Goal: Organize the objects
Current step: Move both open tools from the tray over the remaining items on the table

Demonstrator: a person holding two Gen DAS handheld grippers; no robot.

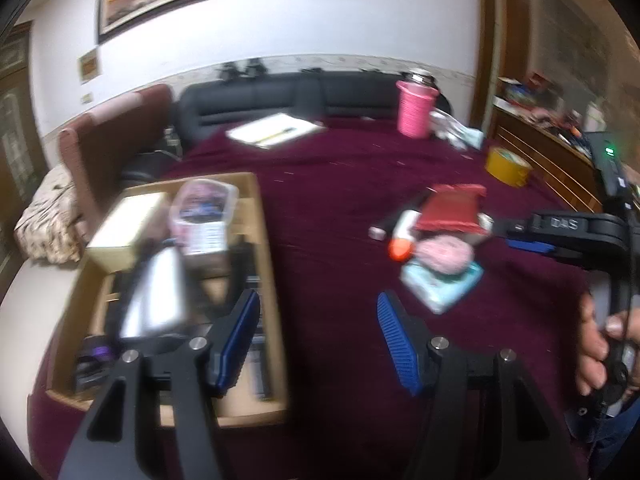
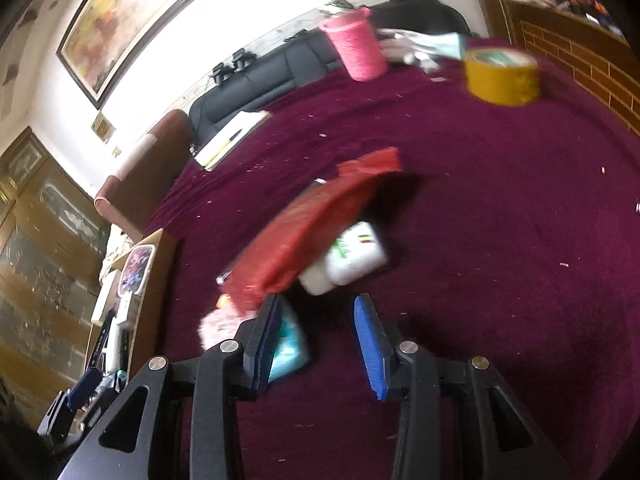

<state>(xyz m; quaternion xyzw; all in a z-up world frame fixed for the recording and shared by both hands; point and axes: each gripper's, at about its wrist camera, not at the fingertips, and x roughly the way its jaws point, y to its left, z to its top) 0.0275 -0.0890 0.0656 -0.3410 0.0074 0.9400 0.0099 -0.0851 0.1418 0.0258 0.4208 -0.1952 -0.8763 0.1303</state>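
A loose pile lies on the maroon cloth: a red pouch [image 1: 448, 208] [image 2: 316, 224], a white bottle [image 2: 348, 260], a pink round pad [image 1: 444, 254], a teal tissue pack [image 1: 440, 284] [image 2: 290, 344] and a white tube with an orange cap [image 1: 402, 236]. In the right wrist view my right gripper [image 2: 316, 344] stands open just short of the pile, with only cloth between its blue pads. The teal pack lies beside its left finger. My left gripper [image 1: 318, 336] is open and holds nothing, hovering between the pile and a cardboard box [image 1: 256, 200] of sorted items.
A yellow tape roll [image 1: 508, 166] [image 2: 502, 76], a pink cup [image 1: 416, 108] [image 2: 356, 48] and a notepad with a pen [image 1: 276, 130] sit farther back. A hand [image 1: 596, 340] shows at the right edge. Behind the table are a black sofa [image 1: 280, 96] and a brown chair [image 1: 116, 128].
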